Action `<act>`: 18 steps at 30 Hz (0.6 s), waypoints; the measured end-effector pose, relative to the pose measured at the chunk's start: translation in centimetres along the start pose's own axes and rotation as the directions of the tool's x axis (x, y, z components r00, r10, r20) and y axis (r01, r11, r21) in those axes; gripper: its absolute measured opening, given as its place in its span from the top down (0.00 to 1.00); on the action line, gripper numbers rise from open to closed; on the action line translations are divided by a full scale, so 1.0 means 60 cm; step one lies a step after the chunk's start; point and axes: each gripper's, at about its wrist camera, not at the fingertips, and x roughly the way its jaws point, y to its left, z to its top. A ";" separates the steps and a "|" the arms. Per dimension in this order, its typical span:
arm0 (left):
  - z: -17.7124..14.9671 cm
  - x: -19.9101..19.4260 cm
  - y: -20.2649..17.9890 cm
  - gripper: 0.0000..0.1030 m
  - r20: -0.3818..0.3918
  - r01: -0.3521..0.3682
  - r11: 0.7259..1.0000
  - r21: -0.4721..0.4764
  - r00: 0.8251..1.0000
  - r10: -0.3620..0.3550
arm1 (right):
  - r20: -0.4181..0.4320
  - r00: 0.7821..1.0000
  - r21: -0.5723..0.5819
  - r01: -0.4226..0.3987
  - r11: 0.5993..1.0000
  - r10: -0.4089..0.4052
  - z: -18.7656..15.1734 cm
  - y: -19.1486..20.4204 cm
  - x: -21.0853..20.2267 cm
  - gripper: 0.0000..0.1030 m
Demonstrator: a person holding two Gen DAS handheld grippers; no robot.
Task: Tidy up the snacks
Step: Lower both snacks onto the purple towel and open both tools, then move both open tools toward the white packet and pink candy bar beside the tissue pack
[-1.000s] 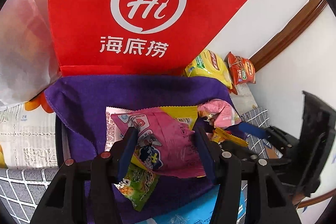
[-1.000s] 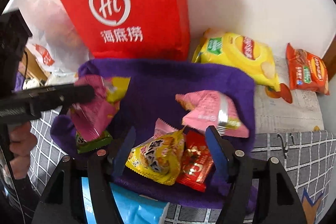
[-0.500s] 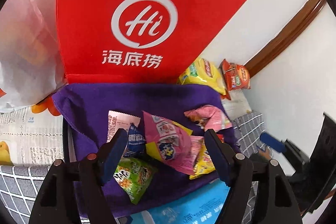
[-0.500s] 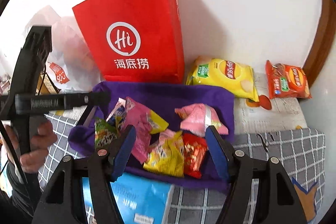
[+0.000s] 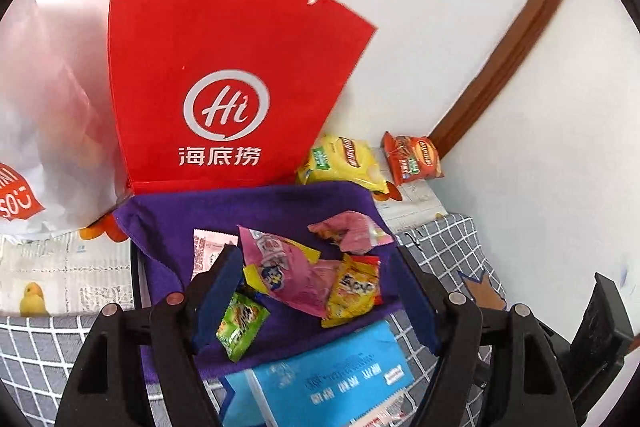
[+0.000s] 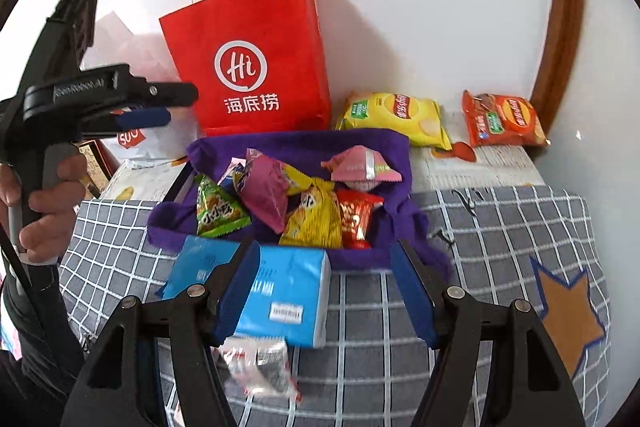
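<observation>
Spread wide and holding nothing, the jaws of the left gripper [image 5: 316, 291] are held above the snacks [image 5: 316, 279] heaped on a purple cloth [image 5: 224, 211]. The right gripper [image 6: 326, 291] is likewise seen with jaws parted and empty, above a blue pack [image 6: 280, 295] lying just near of the cloth on a checked cover [image 6: 500, 227]. In the heap, a green packet [image 6: 216, 211] lies at the left, a pink one [image 6: 264, 191] and a yellow one [image 6: 316, 219] in the middle, a red one [image 6: 356, 215] at the right. A red bag [image 6: 256, 59] stands upright at the far edge of the cloth. Yellow chips [image 6: 396, 115] and orange chips [image 6: 504, 119] lie far right, beside the wall.
</observation>
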 end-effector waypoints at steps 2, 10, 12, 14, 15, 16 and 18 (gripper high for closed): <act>-0.010 -0.015 -0.014 0.28 0.006 0.027 0.999 0.020 1.000 -0.027 | 0.005 1.000 0.015 0.004 1.000 -0.004 -0.010 0.001 -0.016 0.34; -0.057 -0.066 -0.044 0.28 0.031 0.048 0.997 0.063 0.998 -0.050 | 0.034 0.999 0.082 -0.016 0.997 0.013 -0.045 -0.001 -0.055 0.34; -0.070 -0.077 -0.048 0.28 0.037 0.050 0.997 0.065 0.998 -0.052 | 0.041 0.999 0.086 -0.023 0.996 0.019 -0.053 -0.001 -0.060 0.34; -0.082 -0.085 -0.052 0.28 0.040 0.040 0.997 0.070 0.998 -0.042 | 0.040 0.999 0.079 -0.012 0.997 0.009 -0.060 0.003 -0.064 0.34; -0.088 -0.089 -0.054 0.28 0.040 0.026 0.997 0.071 0.999 -0.029 | 0.037 0.999 0.073 -0.006 0.997 0.003 -0.064 0.005 -0.066 0.33; -0.094 -0.091 -0.053 0.28 0.041 0.017 0.998 0.068 0.999 -0.020 | 0.033 0.999 0.073 -0.001 0.997 -0.002 -0.066 0.006 -0.066 0.32; -0.106 -0.094 -0.053 0.28 0.033 -0.002 0.998 0.065 0.999 -0.001 | 0.028 1.000 0.088 0.011 0.996 -0.013 -0.070 0.004 -0.069 0.28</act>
